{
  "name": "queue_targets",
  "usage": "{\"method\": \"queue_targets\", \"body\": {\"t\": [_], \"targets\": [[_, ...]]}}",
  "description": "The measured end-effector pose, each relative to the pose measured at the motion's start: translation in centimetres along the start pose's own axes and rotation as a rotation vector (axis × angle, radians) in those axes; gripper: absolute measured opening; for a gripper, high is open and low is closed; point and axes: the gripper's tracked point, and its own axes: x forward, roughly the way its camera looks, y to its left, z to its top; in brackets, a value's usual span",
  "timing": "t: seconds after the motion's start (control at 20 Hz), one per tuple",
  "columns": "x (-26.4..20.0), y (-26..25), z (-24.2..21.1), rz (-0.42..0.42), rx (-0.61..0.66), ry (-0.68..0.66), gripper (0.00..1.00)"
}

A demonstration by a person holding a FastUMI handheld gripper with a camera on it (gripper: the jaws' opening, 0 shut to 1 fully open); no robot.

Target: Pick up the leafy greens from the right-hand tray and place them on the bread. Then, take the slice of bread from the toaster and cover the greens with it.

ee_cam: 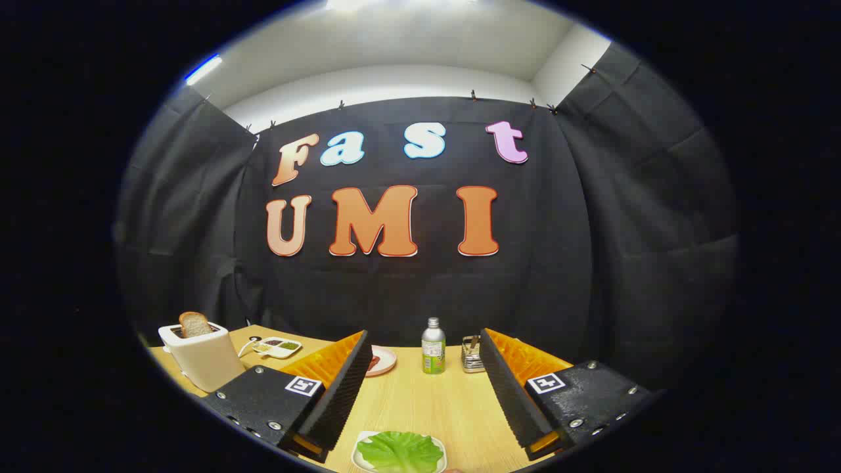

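Two fingers of your tongs (420, 394) are spread wide, holding nothing. Greens (399, 451) sit on a tray (358, 453) between them, close in. Toaster (202, 355) with bread (195, 324) is off left on the bench (427, 407), bottle (433, 346) straight ahead.

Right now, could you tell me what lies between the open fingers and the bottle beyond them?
In the gripper view, only bare wooden table lies between the open gripper and the bottle; the leafy greens sit nearer, between the fingers.
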Motion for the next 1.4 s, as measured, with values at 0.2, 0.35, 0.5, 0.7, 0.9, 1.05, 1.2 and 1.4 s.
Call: {"method": "queue_targets", "body": {"t": [0.2,0.35,0.5,0.7,0.9,1.05,1.2,1.4], "targets": [[1.2,0.9,-0.4,0.040,-0.013,0.019,0.98],[1.5,1.4,-0.6,0.048,-0.033,0.020,0.98],[0.7,2.5,-1.4,0.072,-0.022,0.027,0.98],[0.6,2.6,-2.5,0.053,-0.060,0.036,0.98],[-0.6,3.1,-4.5,0.045,-0.043,0.063,0.98],[-1.4,2.5,-6.0,0.028,-0.051,0.097,0.98],[-2.0,2.1,-7.4,0.016,-0.045,0.131,0.98],[-2.0,3.0,-11.4,0.029,-0.039,0.246,0.98]]}}
